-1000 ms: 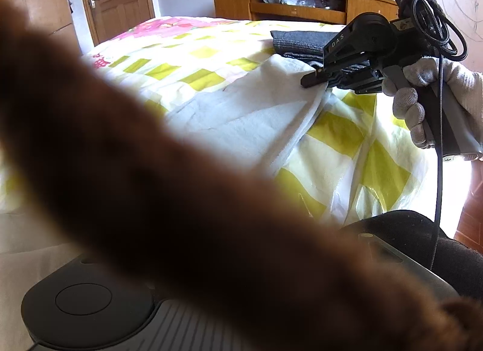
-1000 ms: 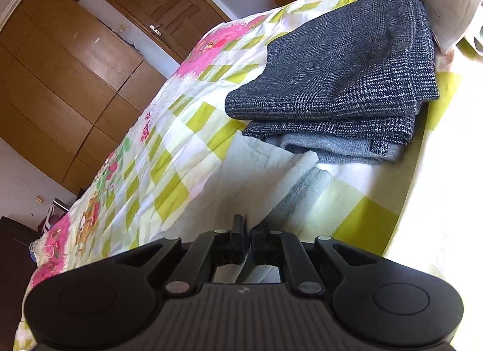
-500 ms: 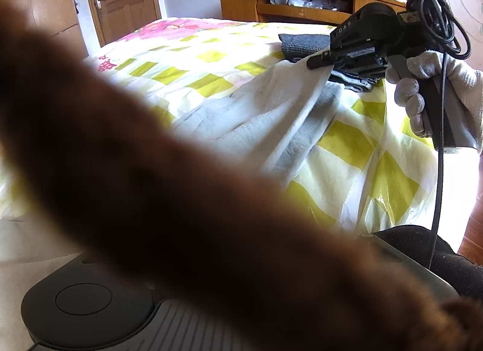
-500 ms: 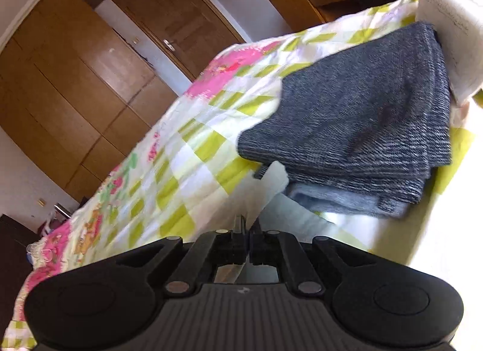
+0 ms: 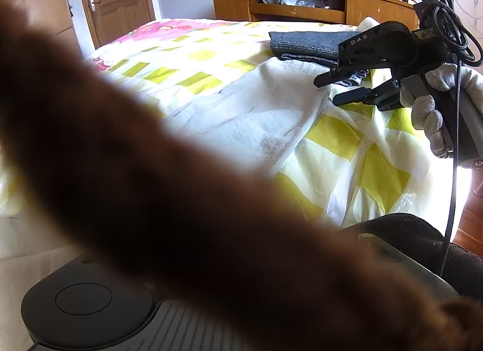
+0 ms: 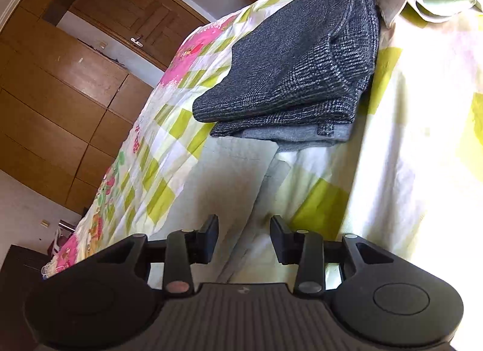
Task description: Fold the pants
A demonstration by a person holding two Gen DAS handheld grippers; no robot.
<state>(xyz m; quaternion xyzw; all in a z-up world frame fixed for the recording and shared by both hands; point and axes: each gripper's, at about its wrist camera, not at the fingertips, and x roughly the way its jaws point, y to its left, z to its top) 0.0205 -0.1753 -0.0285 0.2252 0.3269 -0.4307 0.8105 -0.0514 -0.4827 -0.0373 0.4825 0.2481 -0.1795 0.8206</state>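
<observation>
A blurred brown furry mass hides the left hand-held gripper's fingers, so its state cannot be told, while the right hand-held gripper hangs released, fingers wide apart and empty, over the pale white cloth pants lying on the yellow-checked bed beside folded dark grey garments.

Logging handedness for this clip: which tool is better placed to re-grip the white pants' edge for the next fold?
Probably right. The right tool is open, directly over the light white cloth pants on the bed. The left tool's fingers are hidden behind a blurred brown object, so its state cannot be judged.
</observation>
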